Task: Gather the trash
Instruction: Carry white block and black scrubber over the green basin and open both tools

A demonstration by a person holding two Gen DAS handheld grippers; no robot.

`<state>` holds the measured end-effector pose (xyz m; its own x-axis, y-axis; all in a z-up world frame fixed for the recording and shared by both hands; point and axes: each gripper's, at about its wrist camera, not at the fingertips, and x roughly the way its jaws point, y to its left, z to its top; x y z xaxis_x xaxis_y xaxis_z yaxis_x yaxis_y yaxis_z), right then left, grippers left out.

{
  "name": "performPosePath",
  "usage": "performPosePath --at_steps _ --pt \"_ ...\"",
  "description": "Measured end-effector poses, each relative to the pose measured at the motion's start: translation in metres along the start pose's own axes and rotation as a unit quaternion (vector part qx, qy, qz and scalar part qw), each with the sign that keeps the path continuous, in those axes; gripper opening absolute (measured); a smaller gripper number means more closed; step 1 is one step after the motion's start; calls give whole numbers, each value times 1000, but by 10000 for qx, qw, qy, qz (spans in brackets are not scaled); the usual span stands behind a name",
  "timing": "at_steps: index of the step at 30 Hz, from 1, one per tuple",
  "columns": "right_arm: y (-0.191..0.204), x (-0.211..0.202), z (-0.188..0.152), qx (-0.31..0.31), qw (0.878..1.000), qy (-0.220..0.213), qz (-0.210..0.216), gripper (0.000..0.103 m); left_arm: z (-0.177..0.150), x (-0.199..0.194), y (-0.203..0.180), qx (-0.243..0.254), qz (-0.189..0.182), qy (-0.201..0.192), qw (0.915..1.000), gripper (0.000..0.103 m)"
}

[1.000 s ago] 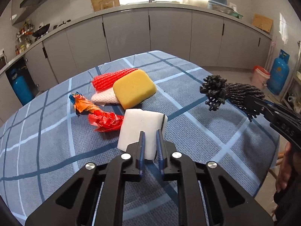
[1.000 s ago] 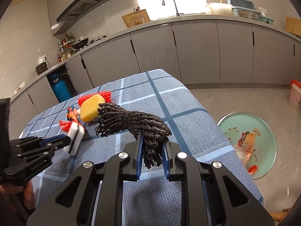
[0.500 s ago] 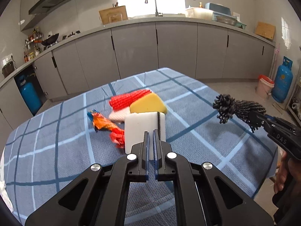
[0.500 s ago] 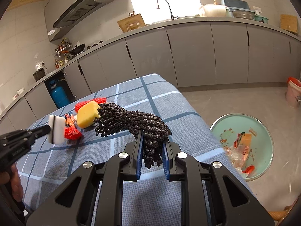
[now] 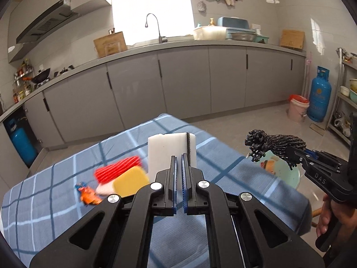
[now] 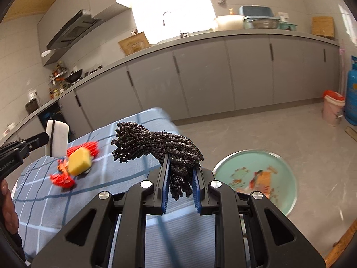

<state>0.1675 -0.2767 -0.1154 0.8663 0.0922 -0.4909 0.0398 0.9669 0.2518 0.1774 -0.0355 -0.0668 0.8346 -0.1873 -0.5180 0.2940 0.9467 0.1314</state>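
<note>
We have the left gripper (image 5: 179, 158) pinched on one white foam block (image 5: 170, 151) held above the table (image 5: 55, 214), the right gripper (image 6: 180, 163) clamped on one black mesh bundle (image 6: 156, 144), one green bin (image 6: 285, 178) below-right of it, and one yellow sponge (image 5: 130, 182) plus one red net (image 5: 118, 170) lower-left of the left gripper.

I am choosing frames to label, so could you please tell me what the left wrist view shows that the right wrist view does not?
Only the left wrist view shows the broad white face of the white sponge clamped in the left gripper, and the metal shelf rack.

Only the right wrist view shows the green bin almost whole, with trash inside.

Both show the black mesh bundle in the right gripper, the yellow sponge, the red netting and the checked tablecloth.
</note>
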Motion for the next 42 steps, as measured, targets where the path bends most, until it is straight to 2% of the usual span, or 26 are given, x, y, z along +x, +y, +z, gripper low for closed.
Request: performPosePath --at_steps 14,27,36,42 --pt "-79 6 12 347 9975 -75 -610 19 47 48 -95 504 -824 -243 9950 5" --pt "-138 33 6 598 9931 162 -998 19 50 97 -169 841 -1373 -11 9870 5" --pt "-158 52 5 624 9913 287 -1122 20 45 135 -198 912 -1559 278 9832 5" --pt "-169 60 5 660 9903 323 -1178 20 36 148 -205 978 -1599 423 9814 5"
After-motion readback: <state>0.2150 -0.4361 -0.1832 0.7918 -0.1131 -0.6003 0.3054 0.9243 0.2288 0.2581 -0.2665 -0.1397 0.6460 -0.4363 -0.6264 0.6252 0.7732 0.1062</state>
